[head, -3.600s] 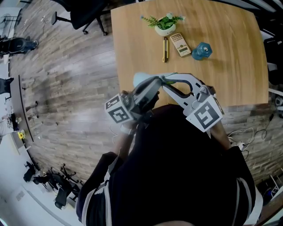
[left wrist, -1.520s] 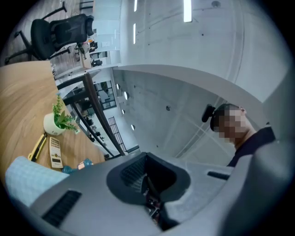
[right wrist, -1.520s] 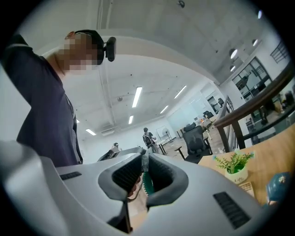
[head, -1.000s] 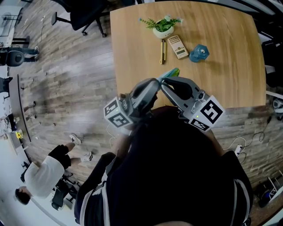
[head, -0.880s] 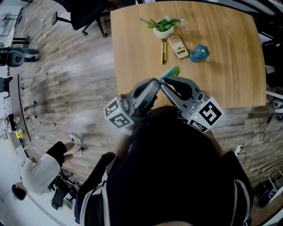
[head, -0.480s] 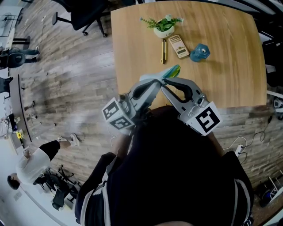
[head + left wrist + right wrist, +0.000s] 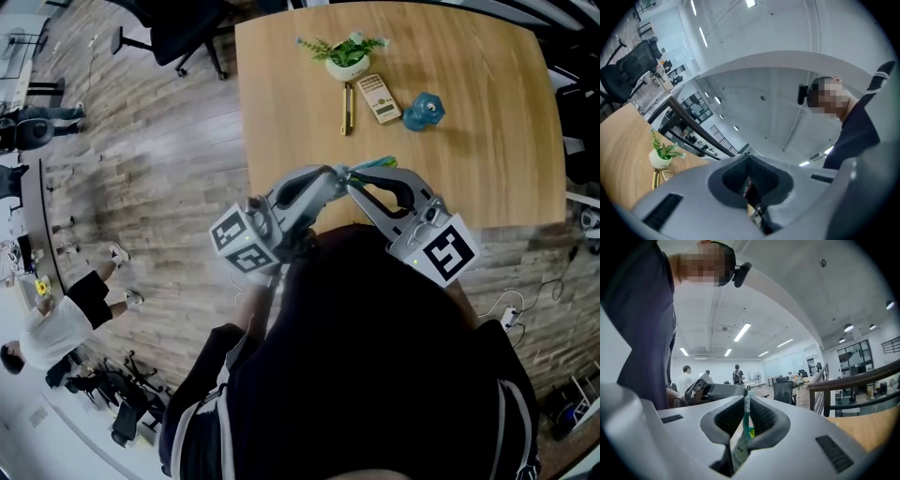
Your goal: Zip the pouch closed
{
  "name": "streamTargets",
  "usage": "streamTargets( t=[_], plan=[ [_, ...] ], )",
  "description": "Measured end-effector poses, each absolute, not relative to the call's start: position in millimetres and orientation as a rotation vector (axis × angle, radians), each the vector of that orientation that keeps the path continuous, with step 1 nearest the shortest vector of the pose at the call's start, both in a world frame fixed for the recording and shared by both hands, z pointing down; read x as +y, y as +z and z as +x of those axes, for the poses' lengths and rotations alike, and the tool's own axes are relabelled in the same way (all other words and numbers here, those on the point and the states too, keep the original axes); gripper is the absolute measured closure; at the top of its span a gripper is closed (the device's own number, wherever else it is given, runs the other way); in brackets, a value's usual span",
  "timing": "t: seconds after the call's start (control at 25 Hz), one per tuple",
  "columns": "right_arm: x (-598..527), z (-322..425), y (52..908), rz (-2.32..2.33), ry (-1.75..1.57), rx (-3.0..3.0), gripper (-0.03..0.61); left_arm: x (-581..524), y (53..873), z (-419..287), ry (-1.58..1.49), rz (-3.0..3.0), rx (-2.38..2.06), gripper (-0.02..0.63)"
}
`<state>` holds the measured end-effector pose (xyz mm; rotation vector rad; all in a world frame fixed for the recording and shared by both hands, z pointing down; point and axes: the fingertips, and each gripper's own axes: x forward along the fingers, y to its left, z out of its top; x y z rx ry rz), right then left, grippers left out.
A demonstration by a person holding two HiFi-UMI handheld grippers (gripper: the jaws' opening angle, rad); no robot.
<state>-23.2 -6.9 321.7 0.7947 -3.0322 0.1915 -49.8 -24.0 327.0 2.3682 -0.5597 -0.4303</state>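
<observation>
The person's dark-clad torso (image 7: 375,375) is filling the lower half of the head view, hiding both hands and nearly all of the flat pale pouch with a green zip edge (image 7: 739,452); only a green sliver of it is showing over the near edge of the light wooden table (image 7: 487,141), held up between the two tools. How far the zip is drawn cannot be made out. The left hand-held gripper (image 7: 749,180) is clamping a thin coloured strip of the pouch, its jaws fully together on it. The right hand-held gripper (image 7: 746,416) is closing, its ribbed pads pressing the pouch's zip edge, which is standing upright between them. Farther back on the table, well apart from the pouch, a small green plant in a white pot (image 7: 349,53), a thin yellow stick (image 7: 348,108), a beige keypad device (image 7: 380,97) and a small blue object (image 7: 424,111) are sitting close together. A black office chair (image 7: 178,28) is standing beyond the table's far corner.
</observation>
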Motion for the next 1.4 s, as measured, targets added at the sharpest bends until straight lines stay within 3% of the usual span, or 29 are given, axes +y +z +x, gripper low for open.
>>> streamTargets(
  t=[0.24,0.28,1.28,1.4],
  plan=[
    [-7.0,-20.5,326.2,0.828,0.143,-2.971,0.539,-26.0,326.6,-51.5,-0.438,2.355,-0.575,0.613],
    [-7.2,-19.3,326.7,0.835,0.158,-2.971,0.568,-26.3,325.7,-51.7,-0.441,2.355,-0.573,0.614],
    [-9.6,-23.3,332.5,0.759,0.457,-3.037,0.565,-20.8,322.8,-46.6,-0.440,2.400,-0.543,0.612],
    [-10.9,-24.4,332.3,0.749,0.510,-3.042,0.483,-21.1,323.9,-44.8,-0.429,2.402,-0.540,0.612]
  ],
)
